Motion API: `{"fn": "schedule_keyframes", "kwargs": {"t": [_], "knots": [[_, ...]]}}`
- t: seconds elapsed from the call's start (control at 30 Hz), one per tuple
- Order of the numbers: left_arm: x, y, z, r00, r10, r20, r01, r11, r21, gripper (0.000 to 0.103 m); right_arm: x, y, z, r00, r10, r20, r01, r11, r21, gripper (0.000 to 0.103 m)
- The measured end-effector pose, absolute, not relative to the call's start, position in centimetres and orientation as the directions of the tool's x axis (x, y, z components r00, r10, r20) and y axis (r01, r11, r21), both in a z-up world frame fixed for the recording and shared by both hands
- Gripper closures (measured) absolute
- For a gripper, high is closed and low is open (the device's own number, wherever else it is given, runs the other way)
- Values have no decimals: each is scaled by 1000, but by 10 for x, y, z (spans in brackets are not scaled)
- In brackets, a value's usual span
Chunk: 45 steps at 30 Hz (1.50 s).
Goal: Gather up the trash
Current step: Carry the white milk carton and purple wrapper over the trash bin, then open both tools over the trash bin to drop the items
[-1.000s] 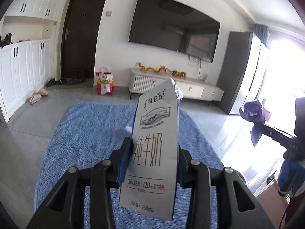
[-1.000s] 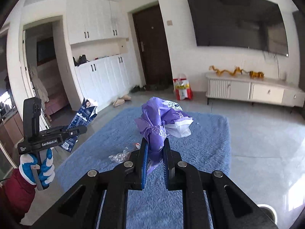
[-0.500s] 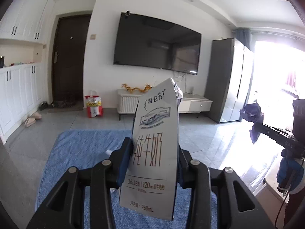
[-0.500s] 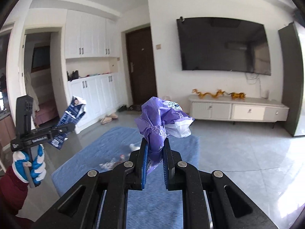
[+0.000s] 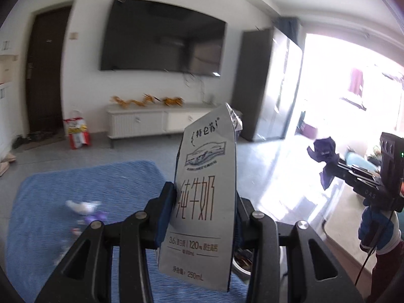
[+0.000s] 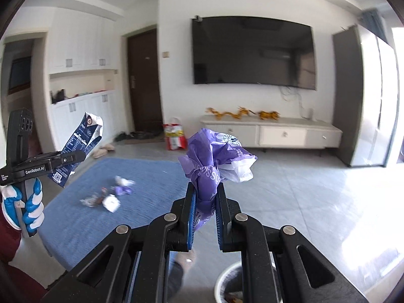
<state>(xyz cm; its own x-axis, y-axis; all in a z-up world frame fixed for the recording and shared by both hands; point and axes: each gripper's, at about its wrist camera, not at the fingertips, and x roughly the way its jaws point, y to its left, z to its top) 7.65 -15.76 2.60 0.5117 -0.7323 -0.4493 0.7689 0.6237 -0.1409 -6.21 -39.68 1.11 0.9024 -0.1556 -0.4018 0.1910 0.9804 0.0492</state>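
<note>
Only the right view shows the bin (image 6: 228, 281), bottom middle. The left gripper (image 5: 205, 217) squeezes the milk carton (image 5: 205, 197); the right gripper (image 6: 204, 213) pinches the purple bag (image 6: 214, 156).

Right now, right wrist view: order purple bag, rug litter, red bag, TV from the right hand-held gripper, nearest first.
1. purple bag, clamped in the right hand-held gripper.
2. rug litter, left, on the rug.
3. red bag, by the door.
4. TV, on the far wall.

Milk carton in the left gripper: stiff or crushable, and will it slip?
The milk carton is probably empty and light: its top is torn open and crumpled. Its walls likely buckle under a hard squeeze. The left gripper pinches its flat sides mid-body, so slipping seems unlikely.
</note>
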Motion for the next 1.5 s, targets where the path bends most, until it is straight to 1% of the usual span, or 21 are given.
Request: {"fn": "schedule_keyframes", "kwargs": {"t": [0.13, 0.3, 0.43, 0.6, 0.73, 0.87, 0.97, 1.03, 1.1, 1.2, 1.37, 1.5], "knots": [[74, -213, 3, 417, -749, -514, 822, 553, -139, 65, -76, -432, -19, 871, -206, -446, 270, 959, 85, 90], [64, -277, -35, 307, -743, -595, 873, 469, -136, 64, -91, -468, -70, 818, -241, -523, 357, 925, 132, 89], [55, -328, -76, 212, -703, -679, 907, 400, -130, 64, -91, -488, -112, 779, -227, -585, 404, 894, 191, 89], [49, -372, -126, 118, -631, -767, 932, 337, -134, 64, -80, -506, -156, 733, -195, -652, 442, 865, 238, 89], [48, -396, -164, 73, -578, -812, 936, 320, -144, 64, -67, -517, -185, 690, -173, -702, 465, 850, 247, 89], [54, -414, -189, 32, -551, -834, 925, 332, -184, 63, -59, -528, -208, 654, -164, -738, 489, 837, 247, 88], [59, -424, -198, -11, -548, -836, 912, 338, -234, 62, -53, -535, -222, 630, -161, -760, 512, 822, 250, 84], [62, -432, -202, -26, -543, -839, 909, 336, -245, 62, -53, -538, -231, 615, -166, -771, 529, 811, 247, 83], [68, -436, -206, -38, -539, -841, 903, 342, -261, 60, -50, -544, -238, 598, -173, -782, 554, 795, 248, 73], [72, -438, -205, -62, -554, -830, 889, 347, -298, 50, -53, -546, -242, 590, -184, -786, 574, 780, 248, 63], [67, -432, -188, -22, -578, -816, 895, 352, -274, 50, -61, -549, -238, 579, -207, -789, 596, 767, 237, 62], [77, -415, -165, 70, -604, -794, 887, 402, -228, 50, -66, -548, -221, 594, -236, -769, 606, 761, 234, 61]]}}
